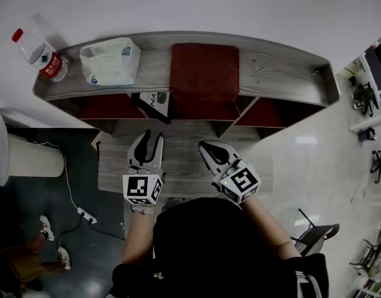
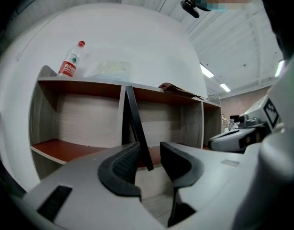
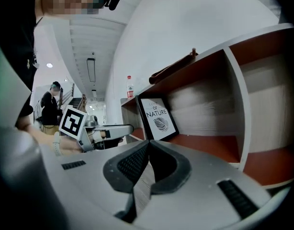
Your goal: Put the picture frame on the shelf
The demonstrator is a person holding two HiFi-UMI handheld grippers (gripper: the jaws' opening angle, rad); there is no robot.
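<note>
Grey shelf (image 1: 280, 67), one picture frame (image 1: 155, 102), one bottle (image 1: 41, 56)

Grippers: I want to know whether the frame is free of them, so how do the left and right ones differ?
The left gripper's jaws stand apart; the right gripper's jaws are together. The left gripper faces the frame edge-on, in line with its gap, and its pads do not press on it; the right gripper sees the frame's printed front off to one side. Both hold nothing, and the frame stands in the shelf.

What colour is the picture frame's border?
Black, on the picture frame; clearest in the right gripper view.
</note>
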